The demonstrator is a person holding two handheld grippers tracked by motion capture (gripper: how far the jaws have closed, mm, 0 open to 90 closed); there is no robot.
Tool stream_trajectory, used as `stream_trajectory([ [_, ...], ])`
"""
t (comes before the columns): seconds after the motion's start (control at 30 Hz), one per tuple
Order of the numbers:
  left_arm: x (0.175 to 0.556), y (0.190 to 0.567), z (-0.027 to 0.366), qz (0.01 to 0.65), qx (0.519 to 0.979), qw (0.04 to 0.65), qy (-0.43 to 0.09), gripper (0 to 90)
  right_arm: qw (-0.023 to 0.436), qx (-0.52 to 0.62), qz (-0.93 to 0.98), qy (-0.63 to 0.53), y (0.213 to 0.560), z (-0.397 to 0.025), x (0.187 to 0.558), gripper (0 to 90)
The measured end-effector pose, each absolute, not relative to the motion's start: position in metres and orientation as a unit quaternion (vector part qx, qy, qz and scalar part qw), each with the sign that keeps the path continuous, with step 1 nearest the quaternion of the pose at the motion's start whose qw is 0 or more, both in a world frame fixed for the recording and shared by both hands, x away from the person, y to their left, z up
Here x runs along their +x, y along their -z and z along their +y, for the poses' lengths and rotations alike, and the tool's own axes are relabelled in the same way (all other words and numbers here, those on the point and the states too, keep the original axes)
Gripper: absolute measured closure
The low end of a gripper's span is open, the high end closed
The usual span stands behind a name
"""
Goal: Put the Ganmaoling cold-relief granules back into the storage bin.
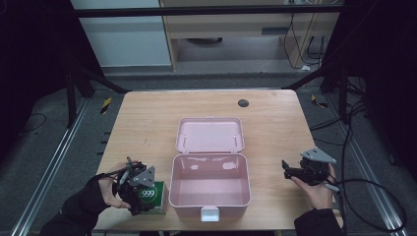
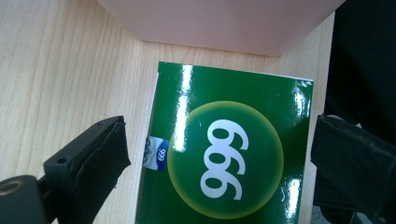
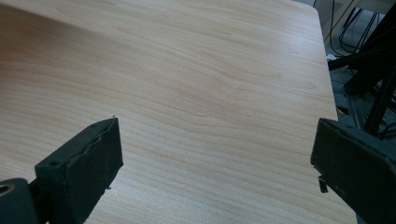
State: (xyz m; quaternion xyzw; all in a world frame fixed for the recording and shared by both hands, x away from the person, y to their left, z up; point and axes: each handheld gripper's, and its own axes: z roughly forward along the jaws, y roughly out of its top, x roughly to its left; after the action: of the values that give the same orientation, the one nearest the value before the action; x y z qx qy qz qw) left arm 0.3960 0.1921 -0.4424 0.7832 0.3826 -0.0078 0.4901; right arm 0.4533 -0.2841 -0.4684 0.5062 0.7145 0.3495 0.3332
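A green box marked "999" lies flat at the table's front left, just left of an open pink case. In the left gripper view the green box lies between the two jaws with a gap on each side. My left gripper is open and straddles it; in the high view the left gripper hangs over the box. My right gripper is open at the table's right, with bare wood between its jaws in the right gripper view.
The pink case's lid lies folded back behind it, and a white latch sits at its front. A small dark disc lies near the far edge. The wooden table drops off close behind the box.
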Motion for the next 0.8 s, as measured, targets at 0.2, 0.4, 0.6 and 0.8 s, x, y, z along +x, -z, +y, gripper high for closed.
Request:
stream_trajectory([
  [0.2,0.396,0.450,0.189,0.390,0.780,0.489,0.012,3.5,0.331,0.506,0.718,-0.345,0.470,-0.284,0.454,2.4],
  [0.4,0.396,0.458,0.184,0.409,0.766,0.496,0.015,4.1,0.330,0.505,0.720,-0.343,0.471,-0.284,0.454,2.2],
  [0.6,0.396,0.465,0.182,0.426,0.758,0.495,0.020,4.7,0.329,0.502,0.724,-0.340,0.472,-0.283,0.455,2.2],
  [0.8,0.397,0.468,0.181,0.426,0.760,0.490,0.026,6.2,0.326,0.502,0.727,-0.336,0.472,-0.282,0.455,2.2],
])
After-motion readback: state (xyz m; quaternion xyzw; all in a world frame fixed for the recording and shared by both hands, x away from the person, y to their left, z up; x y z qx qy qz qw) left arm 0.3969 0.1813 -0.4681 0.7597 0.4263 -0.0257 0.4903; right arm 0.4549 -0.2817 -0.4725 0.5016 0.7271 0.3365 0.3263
